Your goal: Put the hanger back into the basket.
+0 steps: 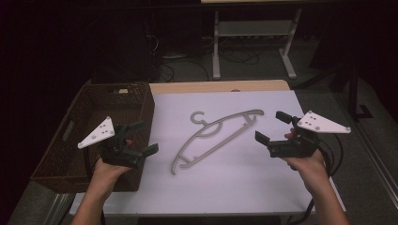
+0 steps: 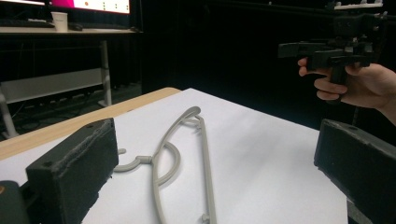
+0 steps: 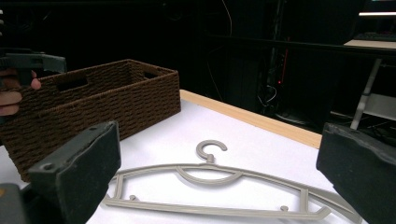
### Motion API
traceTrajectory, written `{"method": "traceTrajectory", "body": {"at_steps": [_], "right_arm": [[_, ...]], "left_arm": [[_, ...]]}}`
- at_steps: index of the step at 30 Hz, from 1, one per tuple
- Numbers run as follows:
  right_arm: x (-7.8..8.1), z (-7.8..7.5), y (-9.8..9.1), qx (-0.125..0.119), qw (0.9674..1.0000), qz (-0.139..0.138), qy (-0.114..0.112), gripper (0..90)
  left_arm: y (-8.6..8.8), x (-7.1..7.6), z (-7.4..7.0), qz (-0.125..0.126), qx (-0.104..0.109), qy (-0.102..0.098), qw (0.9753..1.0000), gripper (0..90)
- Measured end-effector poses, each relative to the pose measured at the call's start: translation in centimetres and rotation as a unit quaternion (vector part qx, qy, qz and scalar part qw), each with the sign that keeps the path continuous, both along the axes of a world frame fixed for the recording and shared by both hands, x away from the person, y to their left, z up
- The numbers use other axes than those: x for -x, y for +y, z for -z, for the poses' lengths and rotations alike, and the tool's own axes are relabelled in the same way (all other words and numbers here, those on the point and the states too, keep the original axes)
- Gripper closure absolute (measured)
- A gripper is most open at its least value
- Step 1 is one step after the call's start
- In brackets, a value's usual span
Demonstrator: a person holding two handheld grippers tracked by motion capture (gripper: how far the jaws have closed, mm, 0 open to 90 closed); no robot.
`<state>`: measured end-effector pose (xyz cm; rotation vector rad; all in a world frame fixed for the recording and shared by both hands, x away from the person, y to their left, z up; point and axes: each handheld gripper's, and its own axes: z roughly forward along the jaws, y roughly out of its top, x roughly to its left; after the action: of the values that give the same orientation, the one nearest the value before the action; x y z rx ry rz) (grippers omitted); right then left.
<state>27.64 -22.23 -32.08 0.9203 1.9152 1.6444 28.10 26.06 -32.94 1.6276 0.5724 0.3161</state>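
nothing readable anywhere, honestly. the monitor at the top of the left gripper view had a pink band and a row of small dark marks on white, but they were way too tiny and blurry to make out as letters or numbers. the cup next to it on the desk looked blank. no label or brand showed on the hanger, the basket, or the grey plates on the grippers, just screw holes there.
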Motion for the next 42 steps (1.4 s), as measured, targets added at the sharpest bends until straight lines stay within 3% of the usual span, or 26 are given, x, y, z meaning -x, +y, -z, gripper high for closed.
{"method": "traceTrajectory", "body": {"at_steps": [7,17,25,42], "right_arm": [[0.0,0.4,0.1,0.005,1.0,-0.001,0.006,0.0],[0.5,2.0,0.7,0.033,0.9988,-0.008,0.035,0.0],[1.0,3.9,1.0,0.052,0.9969,-0.017,0.057,0.0],[1.4,6.9,1.6,0.067,0.9933,-0.029,0.09,0.0]], "left_arm": [[-1.2,0.3,-0.5,0.006,-0.024,0.013,0.9996,0.0],[-3.8,0.6,-0.6,0.025,-0.061,0.027,0.9974,0.0],[-6.0,0.5,0.5,0.047,-0.088,0.049,0.9938,0.0],[-9.3,-0.6,3.3,0.056,-0.128,0.071,0.9877,0.0]]}}
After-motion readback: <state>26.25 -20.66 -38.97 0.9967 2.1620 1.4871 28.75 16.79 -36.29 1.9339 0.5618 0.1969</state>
